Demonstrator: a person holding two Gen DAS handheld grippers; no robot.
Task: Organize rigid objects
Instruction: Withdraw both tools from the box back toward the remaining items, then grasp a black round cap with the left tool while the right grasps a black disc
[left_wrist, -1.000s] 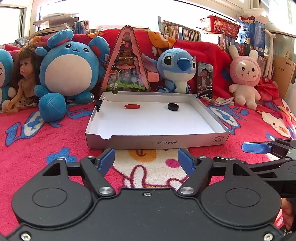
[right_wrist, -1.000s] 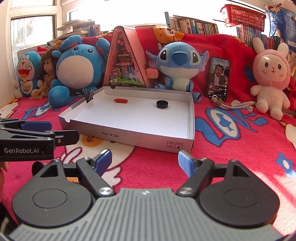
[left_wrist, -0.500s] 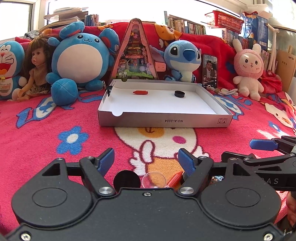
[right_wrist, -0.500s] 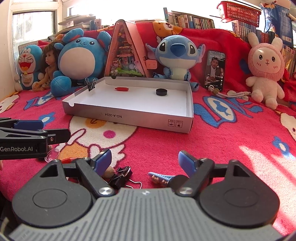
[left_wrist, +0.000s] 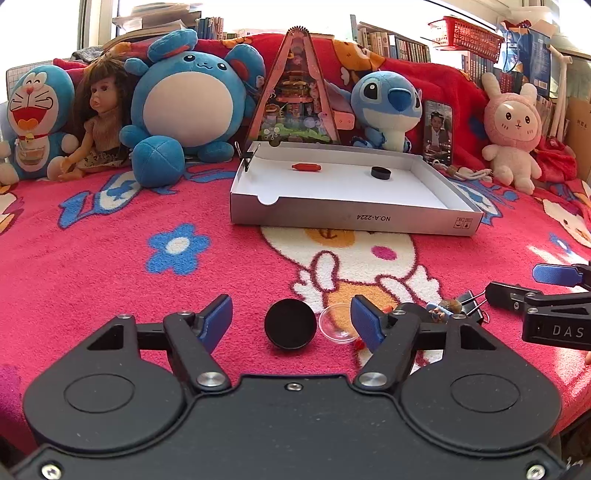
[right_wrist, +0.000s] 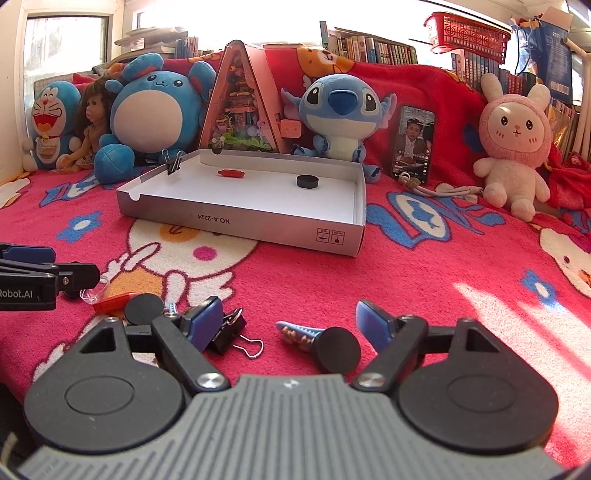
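Note:
A shallow white box (left_wrist: 354, 218) (right_wrist: 240, 225) lies on the red blanket, holding a red capsule (left_wrist: 306, 167) (right_wrist: 231, 173) and a black puck (left_wrist: 381, 172) (right_wrist: 308, 181). My left gripper (left_wrist: 291, 319) is open, with a black disc (left_wrist: 290, 329) and a clear cup (left_wrist: 338, 325) lying between its fingers. My right gripper (right_wrist: 290, 317) is open above a black disc (right_wrist: 335, 349), a blue toothed clip (right_wrist: 297, 331) and a black binder clip (right_wrist: 229, 334). A second black disc (right_wrist: 143, 308) and a red piece (right_wrist: 110, 303) lie to the left.
Plush toys, a doll (left_wrist: 99, 122), a triangular diorama (left_wrist: 295, 99) and a phone (left_wrist: 437, 133) line the back. A binder clip (right_wrist: 173, 162) sits on the box's left wall. A small figure (left_wrist: 443, 308) lies by the right gripper.
Both grippers have pulled back from the box and tilted down. The small objects on the near blanket have come into view between the fingers.

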